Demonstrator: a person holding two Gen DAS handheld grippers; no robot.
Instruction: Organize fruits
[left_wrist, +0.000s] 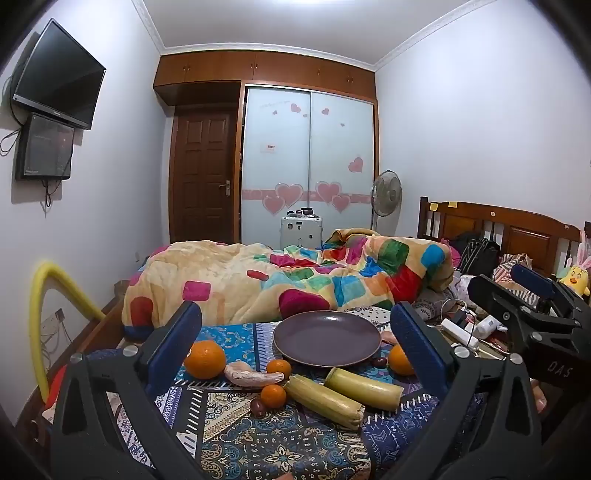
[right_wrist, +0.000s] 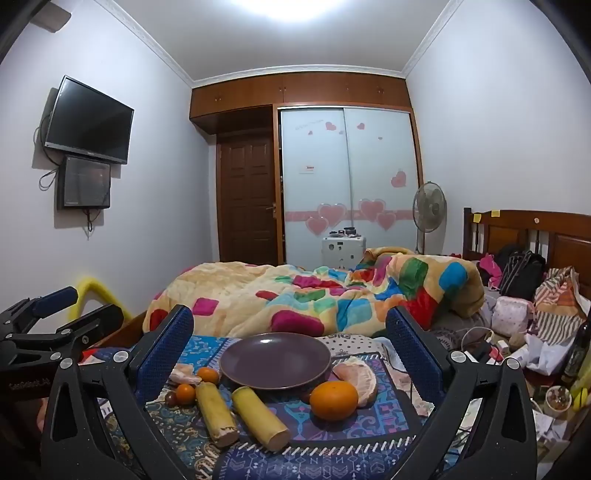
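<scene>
An empty purple plate (left_wrist: 327, 338) (right_wrist: 275, 360) lies on a patterned blue cloth (left_wrist: 258, 439). Around it lie a large orange (left_wrist: 205, 359), another large orange (right_wrist: 333, 400) (left_wrist: 399, 360), two small oranges (left_wrist: 279, 368) (left_wrist: 273, 396), two yellow-green sugarcane pieces (left_wrist: 323, 400) (left_wrist: 364, 384), pomelo segments (left_wrist: 251, 373) (right_wrist: 356, 373) and a dark jujube (left_wrist: 258, 407). My left gripper (left_wrist: 295, 328) is open and empty, above the near fruits. My right gripper (right_wrist: 290, 328) is open and empty, with the plate, sugarcane and large orange between its fingers' line of sight.
A rumpled colourful quilt (left_wrist: 280, 277) covers the bed behind the cloth. Bags, cables and clutter (right_wrist: 524, 332) lie at the right by the wooden headboard (right_wrist: 535, 232). A yellow foam tube (left_wrist: 48, 306) arches at the left. The right gripper shows in the left wrist view (left_wrist: 524, 302).
</scene>
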